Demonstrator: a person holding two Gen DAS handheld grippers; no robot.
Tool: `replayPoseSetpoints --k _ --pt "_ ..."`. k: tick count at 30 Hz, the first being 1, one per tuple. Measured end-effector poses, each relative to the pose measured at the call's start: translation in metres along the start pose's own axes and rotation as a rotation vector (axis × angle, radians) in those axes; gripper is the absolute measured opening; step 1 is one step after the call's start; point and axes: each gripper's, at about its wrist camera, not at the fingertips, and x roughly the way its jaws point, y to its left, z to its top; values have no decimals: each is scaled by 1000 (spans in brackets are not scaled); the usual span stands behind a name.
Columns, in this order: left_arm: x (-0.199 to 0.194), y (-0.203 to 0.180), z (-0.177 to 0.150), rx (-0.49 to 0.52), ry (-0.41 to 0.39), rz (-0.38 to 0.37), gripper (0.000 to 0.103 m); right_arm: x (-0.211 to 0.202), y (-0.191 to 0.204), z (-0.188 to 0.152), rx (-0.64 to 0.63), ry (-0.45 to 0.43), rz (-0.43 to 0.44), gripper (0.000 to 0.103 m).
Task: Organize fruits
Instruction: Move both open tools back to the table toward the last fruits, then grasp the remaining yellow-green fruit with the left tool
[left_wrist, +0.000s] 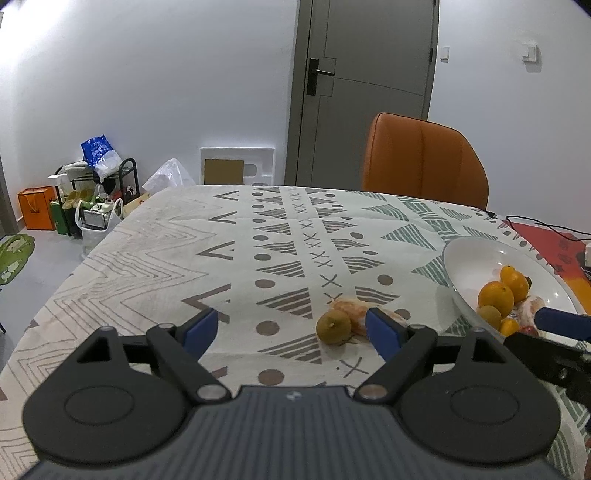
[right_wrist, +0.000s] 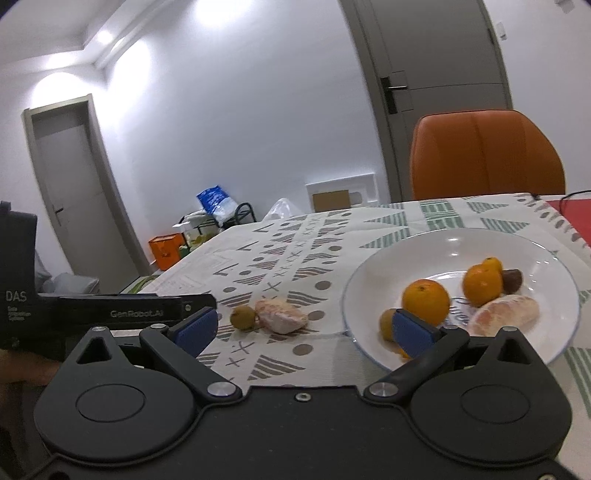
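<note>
White lettering on the black body of the left tongs (right_wrist: 110, 314), seen from the right wrist camera, reads "GenRobot.AI". Further back on that body stands "DAS", with smaller lines beneath it too fine to read. Nothing else is legible.

An orange chair (left_wrist: 424, 158) stands behind the patterned table (left_wrist: 147, 258). Left of the chair, a grey door (left_wrist: 365, 74) breaks the white wall (left_wrist: 166, 74).

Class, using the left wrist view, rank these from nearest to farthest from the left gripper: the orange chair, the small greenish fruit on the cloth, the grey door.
1. Small greenish fruit, on the cloth near the right finger.
2. Orange chair, beyond the table's far edge.
3. Grey door, in the back wall.
</note>
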Motion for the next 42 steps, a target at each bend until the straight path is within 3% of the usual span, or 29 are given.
replayPoseSetpoints --k 7,18,23,29,34,42 --pt "10 1 -2 -13 11 -23 81 10 5 2 -24 27 13 86" --pt "25 -2 -2 -26 42 -75 59 29 8 9 -65 70 22 68" --pt "33 -3 -1 -32 56 -88 51 39 10 12 -81 105 30 52" --pt "43 -6 1 -37 73 -102 45 48 8 15 -84 133 40 49" --pt "52 -7 2 -41 109 -129 25 54 9 17 -94 145 47 48" --pt "43 10 9 -62 78 -95 25 69 21 23 -135 166 72 48"
